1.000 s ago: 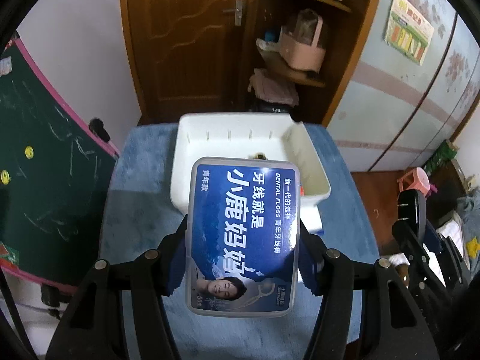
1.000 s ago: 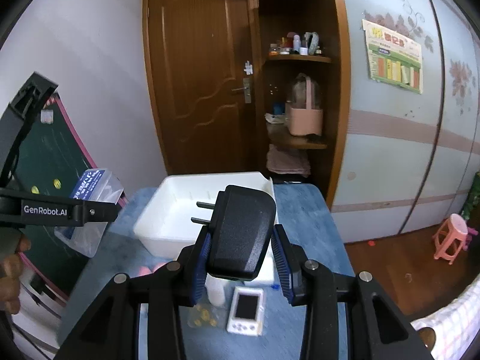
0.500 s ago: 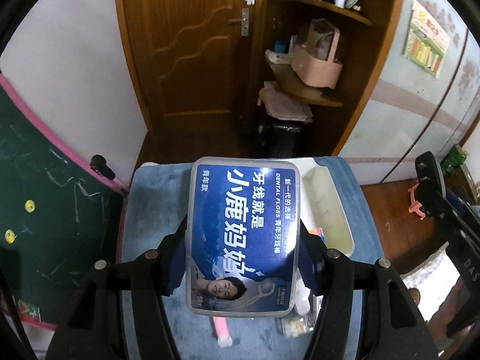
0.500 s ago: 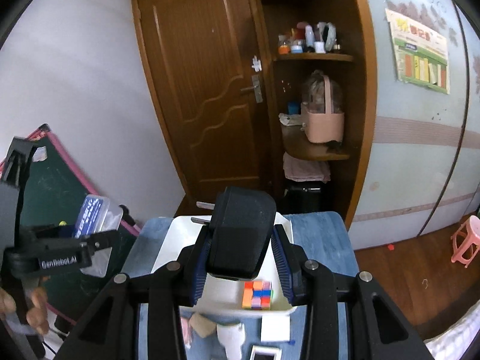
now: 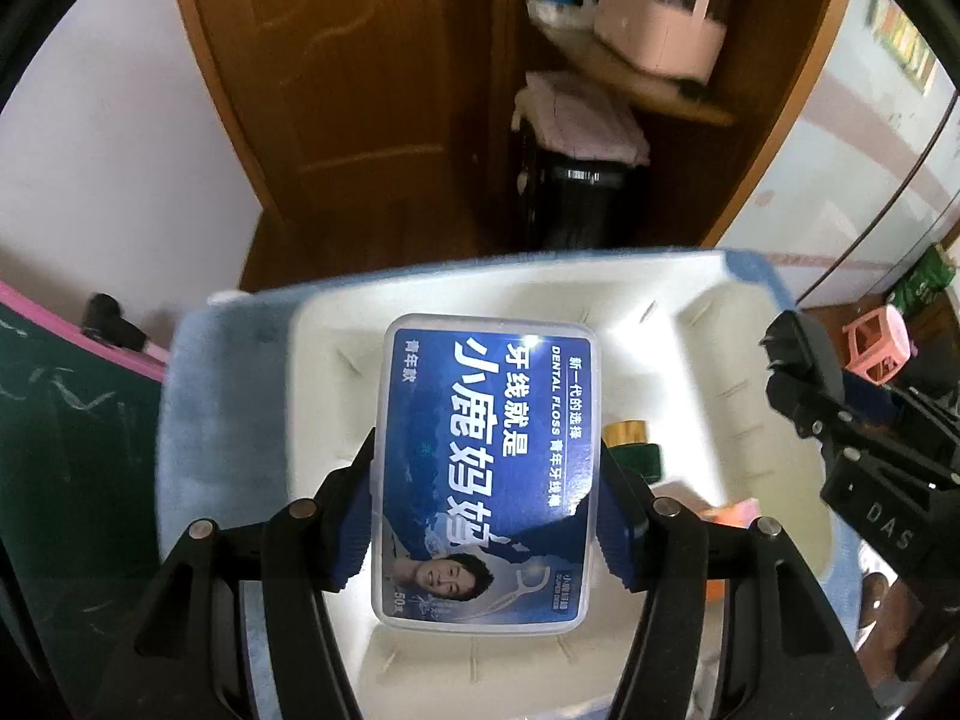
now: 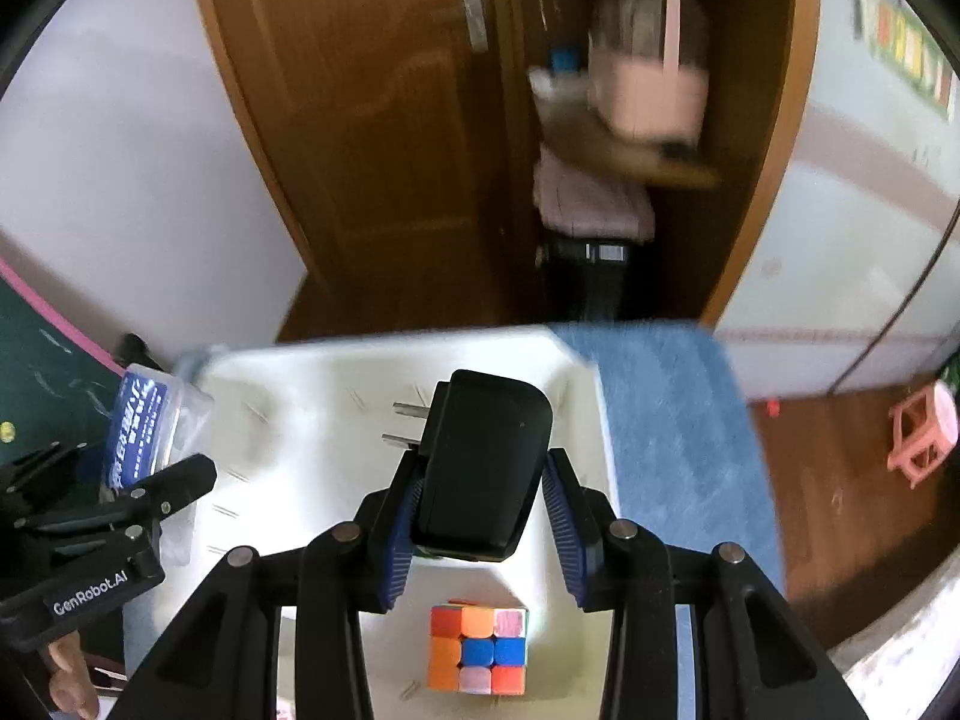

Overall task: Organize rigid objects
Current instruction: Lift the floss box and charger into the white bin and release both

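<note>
My left gripper [image 5: 486, 531] is shut on a clear dental floss box [image 5: 487, 468] with a blue label and holds it above the white bin [image 5: 690, 324]. My right gripper [image 6: 483, 531] is shut on a black power adapter [image 6: 480, 468] with its two prongs pointing left, held above the same white bin [image 6: 288, 396]. A Rubik's cube [image 6: 478, 648] lies in the bin below the right gripper. The left gripper with the floss box [image 6: 138, 426] shows at the left of the right wrist view. The right gripper [image 5: 864, 438] shows at the right edge of the left wrist view.
The bin stands on a blue cloth [image 6: 666, 420] over a small table. A gold-capped dark green item [image 5: 633, 447] and an orange item [image 5: 729, 510] lie in the bin. A chalkboard [image 5: 54, 432] stands left. A wooden door, a shelf and a pink stool [image 6: 921, 438] lie beyond.
Both grippers have moved forward and down over the white bin, still holding their objects. The bin's inside now fills the lower part of both views.
</note>
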Demonstrator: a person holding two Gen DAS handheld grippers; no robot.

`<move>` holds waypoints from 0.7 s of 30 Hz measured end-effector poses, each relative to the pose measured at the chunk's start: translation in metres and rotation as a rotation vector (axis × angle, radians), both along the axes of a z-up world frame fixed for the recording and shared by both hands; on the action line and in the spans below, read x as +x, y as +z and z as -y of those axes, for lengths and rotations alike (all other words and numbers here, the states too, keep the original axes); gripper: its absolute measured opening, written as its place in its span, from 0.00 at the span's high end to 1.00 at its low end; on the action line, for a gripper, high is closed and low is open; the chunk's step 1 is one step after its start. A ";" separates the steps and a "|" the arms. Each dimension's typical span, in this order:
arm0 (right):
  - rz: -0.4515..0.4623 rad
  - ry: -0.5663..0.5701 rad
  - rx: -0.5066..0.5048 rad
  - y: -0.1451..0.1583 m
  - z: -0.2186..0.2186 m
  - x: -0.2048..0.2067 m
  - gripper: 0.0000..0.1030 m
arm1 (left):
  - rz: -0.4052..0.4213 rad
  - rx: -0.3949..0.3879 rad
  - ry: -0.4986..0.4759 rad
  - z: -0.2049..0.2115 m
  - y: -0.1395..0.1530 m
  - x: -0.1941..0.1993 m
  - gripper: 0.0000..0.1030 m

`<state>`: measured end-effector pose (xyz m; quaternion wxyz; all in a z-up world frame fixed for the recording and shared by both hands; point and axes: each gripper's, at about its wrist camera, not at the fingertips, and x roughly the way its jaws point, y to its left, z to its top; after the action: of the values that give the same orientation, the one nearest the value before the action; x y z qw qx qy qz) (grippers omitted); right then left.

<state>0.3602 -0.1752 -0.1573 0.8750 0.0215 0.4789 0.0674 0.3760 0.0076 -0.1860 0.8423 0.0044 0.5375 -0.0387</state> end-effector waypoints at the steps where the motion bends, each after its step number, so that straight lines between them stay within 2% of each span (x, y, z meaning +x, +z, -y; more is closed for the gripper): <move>1: -0.025 -0.003 -0.002 -0.011 -0.002 0.004 0.61 | -0.018 -0.002 0.000 0.000 -0.010 0.004 0.37; 5: -0.099 0.004 -0.033 -0.049 -0.009 0.020 0.61 | -0.076 0.001 -0.006 0.004 -0.045 0.018 0.37; 14: -0.233 0.000 -0.053 -0.094 -0.019 0.044 0.61 | -0.167 0.034 -0.049 0.014 -0.079 0.036 0.36; 16: -0.248 -0.004 -0.042 -0.097 -0.018 0.044 0.56 | -0.166 0.032 -0.045 0.014 -0.078 0.038 0.25; 17: -0.248 -0.001 -0.028 -0.097 -0.018 0.044 0.54 | -0.153 0.033 -0.040 0.014 -0.075 0.038 0.16; 18: -0.244 0.002 -0.010 -0.094 -0.017 0.044 0.51 | -0.141 0.035 -0.030 0.012 -0.071 0.037 0.13; 21: -0.220 0.005 0.013 -0.085 -0.015 0.041 0.46 | -0.132 0.024 -0.010 0.008 -0.061 0.034 0.13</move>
<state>0.4015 -0.1599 -0.2423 0.8170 0.0335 0.5715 0.0699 0.4105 0.0000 -0.2472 0.8049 0.0145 0.5921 -0.0367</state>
